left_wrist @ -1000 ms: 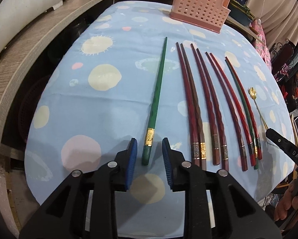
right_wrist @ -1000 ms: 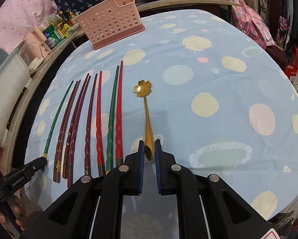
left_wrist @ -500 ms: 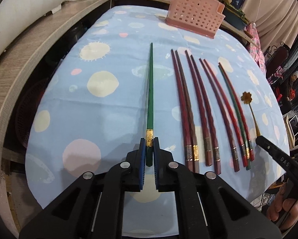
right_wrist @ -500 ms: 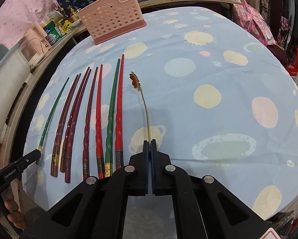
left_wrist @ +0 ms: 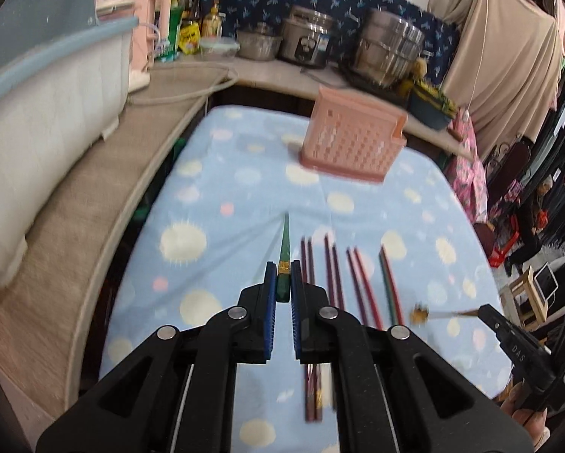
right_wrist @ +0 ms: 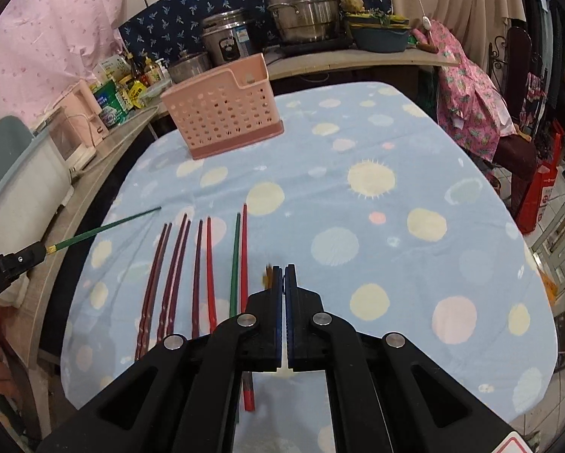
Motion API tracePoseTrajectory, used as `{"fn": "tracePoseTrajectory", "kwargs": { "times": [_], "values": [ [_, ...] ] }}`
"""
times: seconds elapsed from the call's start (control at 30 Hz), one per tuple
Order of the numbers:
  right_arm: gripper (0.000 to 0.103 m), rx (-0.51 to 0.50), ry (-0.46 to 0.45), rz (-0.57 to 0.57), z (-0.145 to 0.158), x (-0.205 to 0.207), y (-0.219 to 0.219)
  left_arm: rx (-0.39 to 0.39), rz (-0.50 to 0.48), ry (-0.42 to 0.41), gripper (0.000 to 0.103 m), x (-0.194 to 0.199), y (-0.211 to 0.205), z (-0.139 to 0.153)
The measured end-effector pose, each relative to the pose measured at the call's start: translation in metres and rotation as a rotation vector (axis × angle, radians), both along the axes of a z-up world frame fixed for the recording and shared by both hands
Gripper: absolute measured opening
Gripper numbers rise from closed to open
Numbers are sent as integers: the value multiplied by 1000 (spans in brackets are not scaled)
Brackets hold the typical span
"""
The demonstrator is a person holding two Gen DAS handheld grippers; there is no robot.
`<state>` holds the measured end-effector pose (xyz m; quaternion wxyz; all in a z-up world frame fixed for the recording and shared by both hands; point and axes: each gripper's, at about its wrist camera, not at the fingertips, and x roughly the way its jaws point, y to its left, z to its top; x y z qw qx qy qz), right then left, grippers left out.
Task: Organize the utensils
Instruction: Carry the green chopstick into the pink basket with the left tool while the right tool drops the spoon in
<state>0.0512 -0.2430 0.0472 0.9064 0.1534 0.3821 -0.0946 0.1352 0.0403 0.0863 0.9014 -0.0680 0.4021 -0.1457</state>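
Two views show the same blue spotted tabletop, and each tool holds one utensil clear of it.

From the left wrist, the left tool is clamped on the thick end of a green chopstick, just behind its gold band. The stick points forward, toward the far end of the tabletop. To its right, the remaining chopsticks lie side by side on the cloth in dark red, red and green; this frame is blurred, so their count is hard to read. A pink perforated basket stands at the far end of the tabletop, well apart from the row. At the right edge the right tool is closed on the thin handle of a gold spoon, whose flower-shaped bowl points left, near the right end of the row. Steel pots stand on the counter behind.

From the right wrist, the right tool has its blue pads pressed together; only a sliver of the gold spoon shows beside the tips. Seven chopsticks lie in the row to the left. At the left edge the left tool holds the green chopstick out over the tabletop's left side. The basket stands upright beyond.
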Motion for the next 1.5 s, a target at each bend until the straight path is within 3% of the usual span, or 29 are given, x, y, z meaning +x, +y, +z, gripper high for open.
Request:
{"fn": "tracePoseTrajectory", "kwargs": {
  "times": [0.3, 0.63, 0.77, 0.9, 1.13, 1.3, 1.5],
  "values": [
    [2, -18, -146, -9, 62, 66, -28, -14, 35, -171, 7, 71, -23, 83],
    [2, -3, -281, -26, 117, 156, -53, -119, 53, -350, 7, 123, -43, 178],
    [2, -17, -303, -30, 130, 195, -59, -138, 70, -415, 7, 149, -55, 202],
    [2, 8, -293, -29, 126, 232, -67, -125, 88, -426, 7, 183, -70, 200],
    [2, -5, -227, -22, 97, 280, -67, -67, 77, -361, 7, 219, -87, 155],
    [2, -26, -172, -14, 71, 300, -63, -44, 74, -301, 7, 235, -91, 124],
    [6, -39, -163, -16, 63, 300, -60, -29, 68, -272, 8, 241, -89, 104]
  ]
}}
